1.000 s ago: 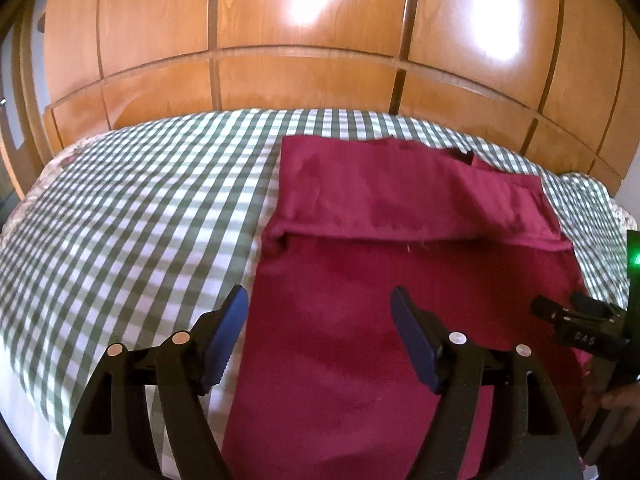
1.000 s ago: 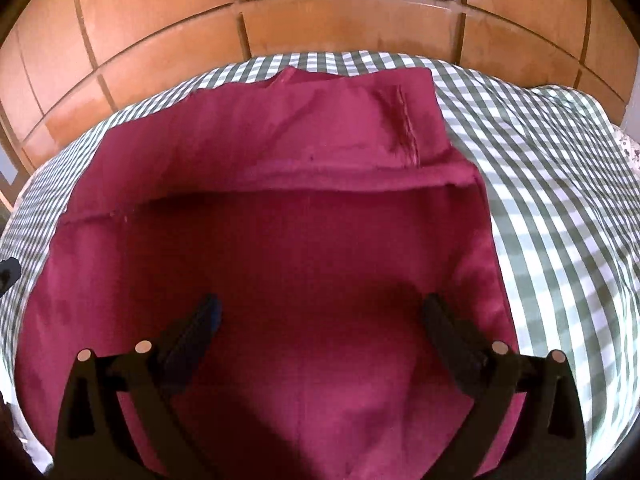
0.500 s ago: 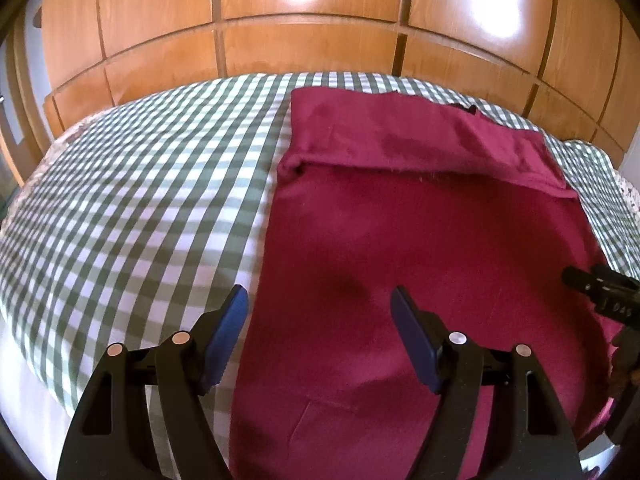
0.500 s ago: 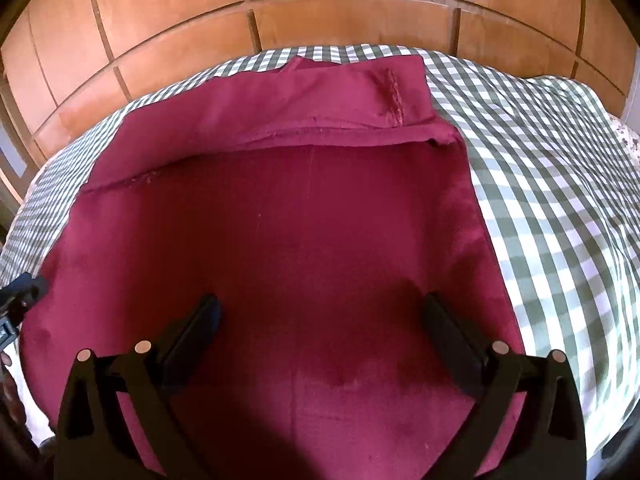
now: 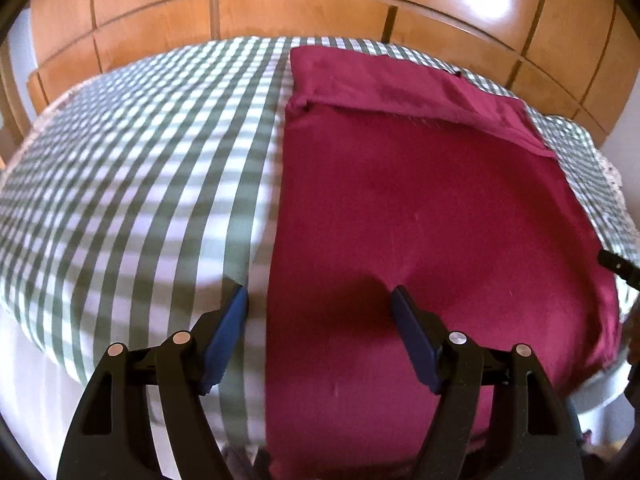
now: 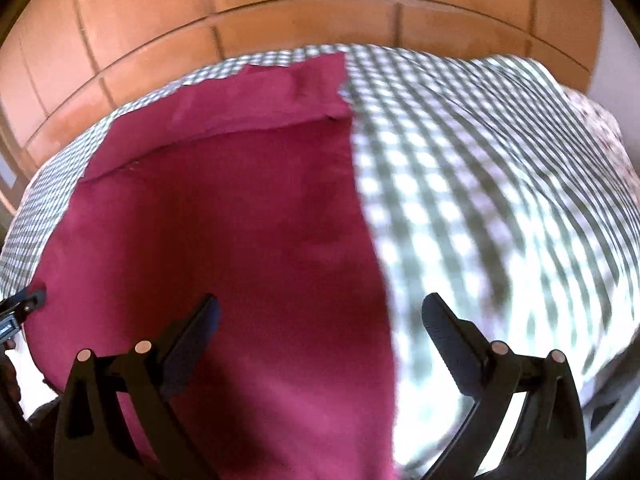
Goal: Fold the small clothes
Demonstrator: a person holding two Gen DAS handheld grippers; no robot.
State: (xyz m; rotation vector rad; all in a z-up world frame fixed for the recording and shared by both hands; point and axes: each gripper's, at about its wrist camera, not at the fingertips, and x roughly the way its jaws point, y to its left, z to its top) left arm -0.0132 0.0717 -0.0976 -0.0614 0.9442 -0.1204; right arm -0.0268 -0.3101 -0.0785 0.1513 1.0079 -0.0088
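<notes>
Lying flat, the maroon cloth (image 5: pixel 420 220) has side edges between both grippers' empty, wide-spread fingers (image 5: pixel 412 332).

no text, label or number can be read anywhere.

Bright daylight glares off the wooden headboard (image 5: pixel 304 12); fisheye bends the edges, and the right wrist view smears the checked bedspread (image 6: pixel 500 200).
</notes>
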